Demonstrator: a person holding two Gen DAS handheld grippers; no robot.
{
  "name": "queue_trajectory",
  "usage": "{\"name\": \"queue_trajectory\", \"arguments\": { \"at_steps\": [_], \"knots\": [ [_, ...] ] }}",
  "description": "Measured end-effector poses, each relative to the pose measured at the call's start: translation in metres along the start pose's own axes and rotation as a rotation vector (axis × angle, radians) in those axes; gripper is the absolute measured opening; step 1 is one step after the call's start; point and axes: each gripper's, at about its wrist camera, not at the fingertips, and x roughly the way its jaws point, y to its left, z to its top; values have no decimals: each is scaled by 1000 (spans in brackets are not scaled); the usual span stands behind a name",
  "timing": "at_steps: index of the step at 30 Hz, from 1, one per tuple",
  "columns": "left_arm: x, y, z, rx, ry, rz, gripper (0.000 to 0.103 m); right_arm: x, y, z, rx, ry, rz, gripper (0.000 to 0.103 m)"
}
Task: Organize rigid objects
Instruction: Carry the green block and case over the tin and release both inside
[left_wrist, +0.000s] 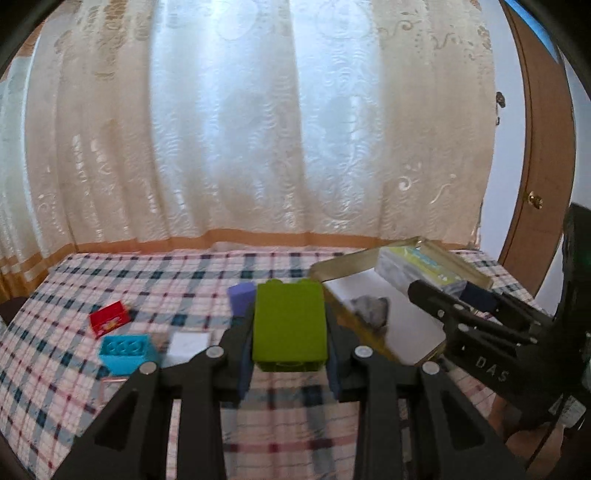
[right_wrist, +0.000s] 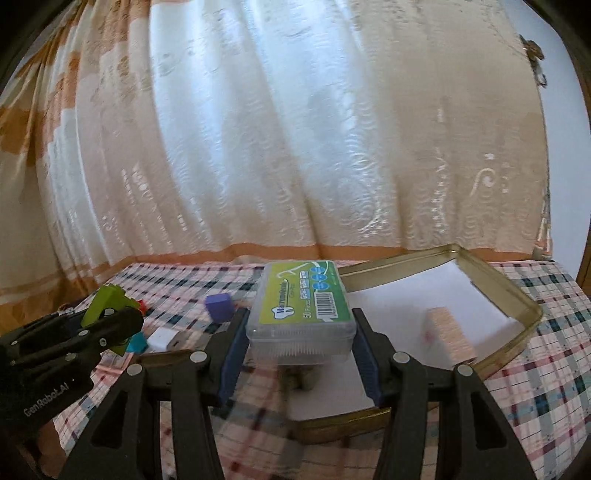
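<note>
Checked cloth (left_wrist: 147, 273) over table, gold tin (right_wrist: 517, 295) on it, cream curtain (left_wrist: 258, 129) behind

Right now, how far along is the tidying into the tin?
Done: a wooden block and a grey lump lie in the gold tin. In hand: the left gripper holds a green brick, the right gripper a floss-pick box. Left on the cloth: red brick, blue brick, purple block, white piece.

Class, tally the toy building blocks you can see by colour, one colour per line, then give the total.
Green plastic building block, held in the left gripper: 1
Blue studded block: 1
Red block: 1
Purple block: 1
Total: 4
</note>
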Motion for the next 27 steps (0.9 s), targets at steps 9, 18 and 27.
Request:
{"name": "queue_trajectory", "arguments": {
  "at_steps": [9, 18, 27],
  "knots": [
    [27, -37, 13, 14, 19, -29, 30, -1, -38, 9, 33, -20, -55, 56],
    [56, -79, 20, 25, 26, -77, 30, 8, -76, 12, 56, 3, -133, 56],
    [94, -106, 14, 14, 91, -96, 30, 17, -99, 12, 39, 24, -191, 56]
  ]
}}
